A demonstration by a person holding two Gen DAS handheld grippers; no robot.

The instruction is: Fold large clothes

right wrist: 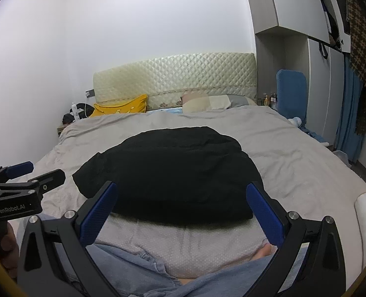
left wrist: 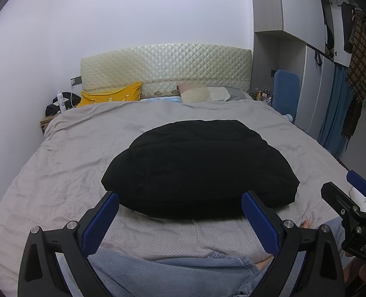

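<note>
Grey bed (left wrist: 59, 153), folded black garment (left wrist: 197, 168); both hand-held grippers (left wrist: 180, 212) (right wrist: 181, 205) level, spread, empty.

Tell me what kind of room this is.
A bedroom, most likely: a large bed with a quilted headboard, a yellow pillow, and a wardrobe with hanging clothes beside it.

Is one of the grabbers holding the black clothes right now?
No, the left gripper and right gripper are both wide open, and the black garment lies untouched on the bed.
</note>
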